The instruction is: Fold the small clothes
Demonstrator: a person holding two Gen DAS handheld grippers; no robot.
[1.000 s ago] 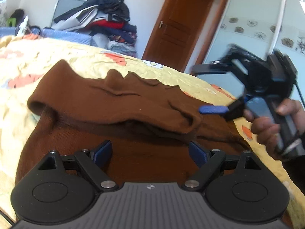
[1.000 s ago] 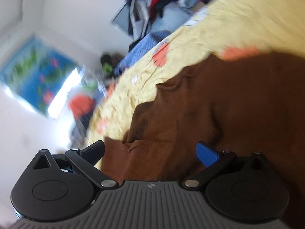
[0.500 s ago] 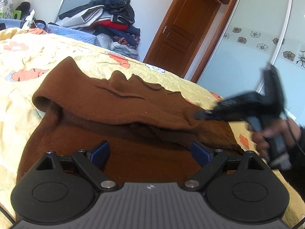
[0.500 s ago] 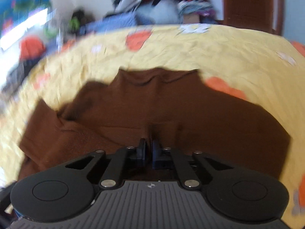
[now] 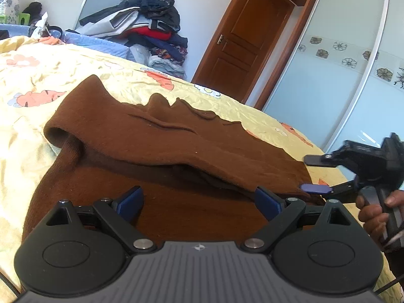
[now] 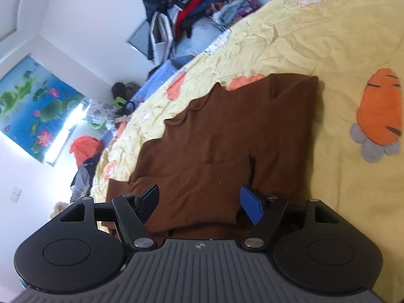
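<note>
A brown knit garment (image 5: 151,136) lies on the yellow bed, one side folded over onto its body, with a loose roll at the left edge. My left gripper (image 5: 199,197) hovers open just above the near part of the cloth, nothing between its pads. My right gripper (image 5: 314,174) is at the garment's right edge, held by a hand (image 5: 373,214). Its jaws are opening. In the right wrist view the gripper (image 6: 200,202) has the folded brown cloth (image 6: 227,131) lying between and under its fingers, and the pads stand clear of it.
The yellow sheet (image 5: 38,80) with carrot prints (image 6: 381,106) covers the bed. A heap of clothes (image 5: 149,22) is stacked beyond the far edge. A brown door (image 5: 242,40) and a glass sliding wardrobe (image 5: 335,70) stand behind. A wall picture (image 6: 32,101) hangs far left.
My right gripper moved down to the garment's right edge, shut for a moment, then opened again, and it rolled. The left gripper and the cloth kept still.
</note>
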